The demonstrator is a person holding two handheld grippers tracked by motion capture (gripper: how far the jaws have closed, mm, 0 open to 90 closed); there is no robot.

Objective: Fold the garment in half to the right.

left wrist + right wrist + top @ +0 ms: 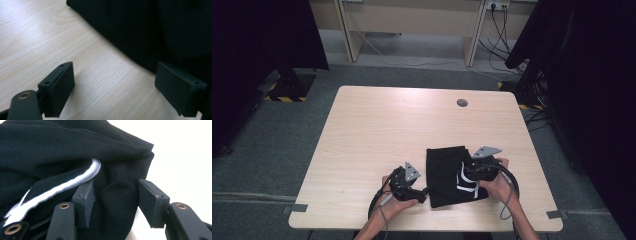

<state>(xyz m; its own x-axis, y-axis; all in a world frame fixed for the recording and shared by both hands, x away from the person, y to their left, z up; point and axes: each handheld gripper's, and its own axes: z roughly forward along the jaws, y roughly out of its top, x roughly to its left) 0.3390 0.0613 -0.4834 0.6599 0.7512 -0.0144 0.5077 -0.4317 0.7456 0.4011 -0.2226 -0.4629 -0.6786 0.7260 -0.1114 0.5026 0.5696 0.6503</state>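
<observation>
Here, from the high view, a folded black garment [447,175] lies near the table's [377,125] front edge, right of centre; the left gripper [418,194] sits at its left border, the right gripper [468,176] on its right part. The left gripper view shows jaws wide apart over bare wood, nothing between them. In the right gripper view the half-open jaws pinch a fold of cloth beside a white stripe [75,181].

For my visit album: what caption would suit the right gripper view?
Right gripper with its two black jaws around a bunched fold of black garment, beside its white drawstring.
</observation>
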